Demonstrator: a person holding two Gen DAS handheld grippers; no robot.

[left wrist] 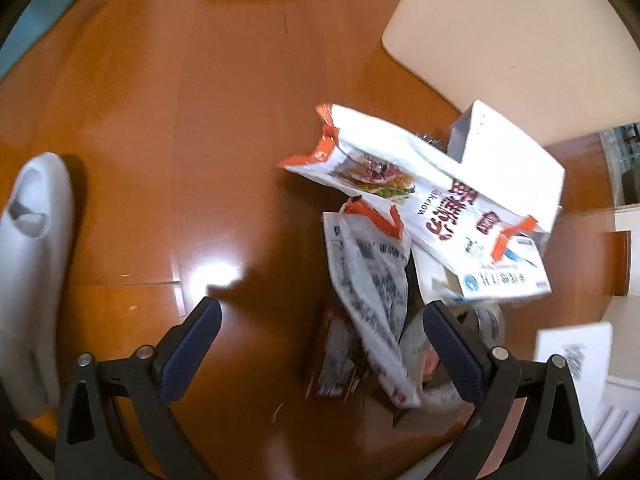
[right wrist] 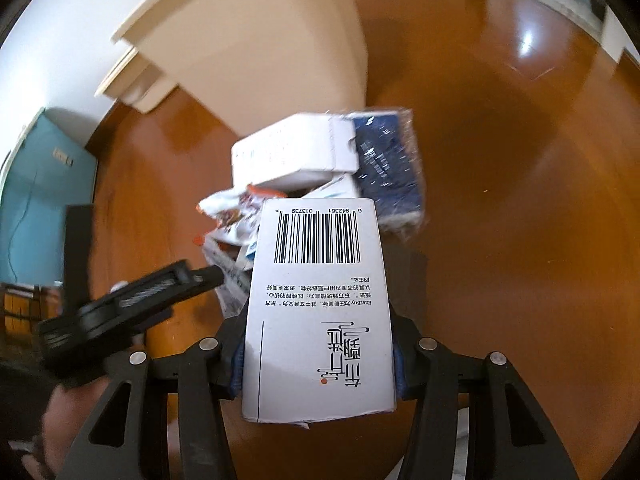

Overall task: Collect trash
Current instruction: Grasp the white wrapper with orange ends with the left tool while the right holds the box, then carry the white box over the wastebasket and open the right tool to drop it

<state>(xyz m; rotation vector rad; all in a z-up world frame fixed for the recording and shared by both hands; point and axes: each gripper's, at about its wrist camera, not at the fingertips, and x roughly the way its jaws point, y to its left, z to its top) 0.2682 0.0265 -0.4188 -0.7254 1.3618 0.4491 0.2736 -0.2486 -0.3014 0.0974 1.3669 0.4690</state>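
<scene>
A pile of trash lies on the wooden floor. It holds a white and orange snack bag (left wrist: 400,184), a printed white wrapper (left wrist: 372,292), a white box (left wrist: 512,160), a blue and white carton (left wrist: 504,276) and a red-brown packet (left wrist: 336,356). My left gripper (left wrist: 324,312) hangs open just above the pile's near side, one finger on each side of the wrapper, without touching it. My right gripper (right wrist: 320,360) is shut on a white barcode box (right wrist: 320,304), held above the pile, with its blue pads (right wrist: 238,360) pressed on both sides. A blue wrapped pack (right wrist: 392,168) lies at the pile's far side.
A cream bin (right wrist: 260,52) stands behind the pile against the white wall. A white slipper (left wrist: 32,272) lies on the floor to the left. A teal panel (right wrist: 48,184) stands at the left edge. The left gripper's body (right wrist: 132,304) shows in the right wrist view.
</scene>
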